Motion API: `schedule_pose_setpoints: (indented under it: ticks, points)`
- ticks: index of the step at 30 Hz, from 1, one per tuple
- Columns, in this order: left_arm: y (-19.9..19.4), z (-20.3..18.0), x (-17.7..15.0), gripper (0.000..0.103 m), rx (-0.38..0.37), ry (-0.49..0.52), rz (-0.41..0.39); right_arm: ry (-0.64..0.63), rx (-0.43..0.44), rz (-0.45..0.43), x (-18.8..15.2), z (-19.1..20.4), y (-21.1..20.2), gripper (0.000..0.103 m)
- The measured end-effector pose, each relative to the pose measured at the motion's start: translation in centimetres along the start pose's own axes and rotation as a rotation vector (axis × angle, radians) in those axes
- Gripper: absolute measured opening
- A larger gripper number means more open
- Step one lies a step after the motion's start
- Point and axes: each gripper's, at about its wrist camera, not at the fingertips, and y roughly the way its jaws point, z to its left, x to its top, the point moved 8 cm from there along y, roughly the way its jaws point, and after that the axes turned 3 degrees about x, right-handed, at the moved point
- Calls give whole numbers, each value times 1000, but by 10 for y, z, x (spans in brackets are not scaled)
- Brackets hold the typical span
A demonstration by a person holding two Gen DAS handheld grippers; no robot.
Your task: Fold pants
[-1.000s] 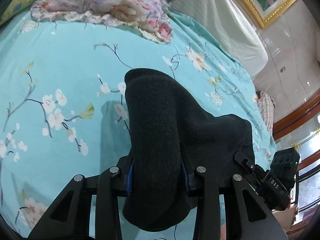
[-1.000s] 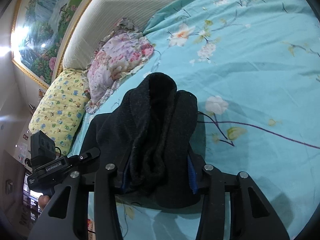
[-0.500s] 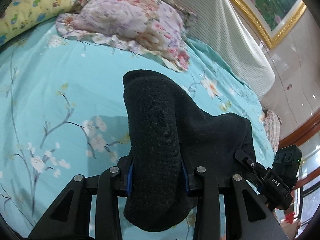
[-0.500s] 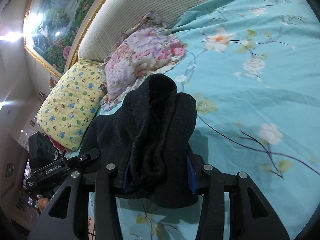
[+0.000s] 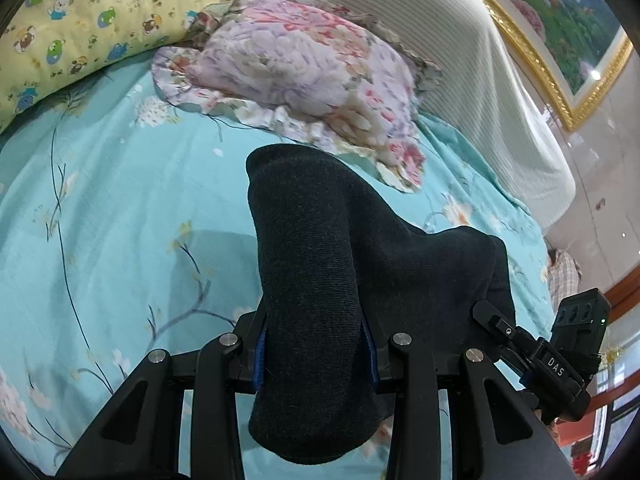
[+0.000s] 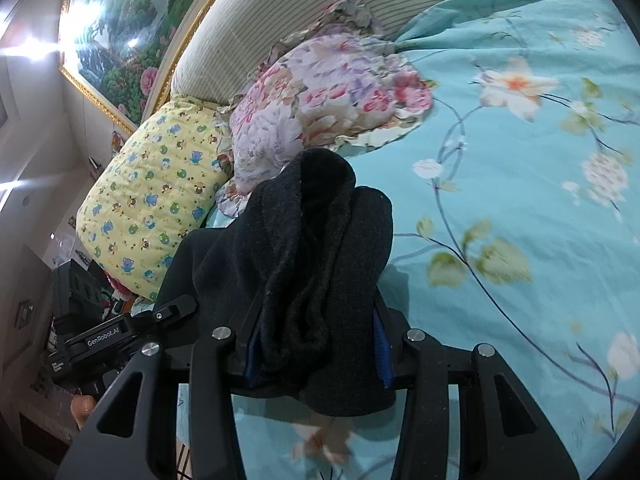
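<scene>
Dark knit pants [image 5: 320,280], bunched thick, hang in the air above a bed, stretched between two handheld tools. The left tongs [image 5: 316,354] are partly closed, clamped on one thick fold; the right tongs [image 6: 316,354] are likewise partly closed, gripping a rolled, layered bundle of the same cloth [image 6: 320,264].

Compared with a second ago, both views have swept across the turquoise flowered bedsheet [image 5: 120,220] toward the head of the bed: a floral pillow [image 5: 312,68] and a yellow cartoon-print pillow [image 5: 80,24] now fill the top of the view. The grips look unchanged. This suggests the pants are being carried, folded, to a spot near the pillows, not yet laid down.

The cloth hides the inner faces of the tongs. How many folds are made cannot be told. Below the left tool in the right view, a fingertip [image 6: 82,408] just shows.
</scene>
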Motion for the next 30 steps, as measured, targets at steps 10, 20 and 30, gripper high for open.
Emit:
schedule_pose_setpoints:
  ticks: [10, 20, 30]
  points:
    - [18, 20, 26, 36, 68, -6, -10, -36, 11, 48, 21, 6, 43, 46]
    - [36, 32, 27, 37, 96, -17, 5, -42, -5, 77, 26, -2, 68, 46]
    - [41, 46, 15, 55, 103, -7, 6, -32, -60, 101, 19, -23, 76, 59]
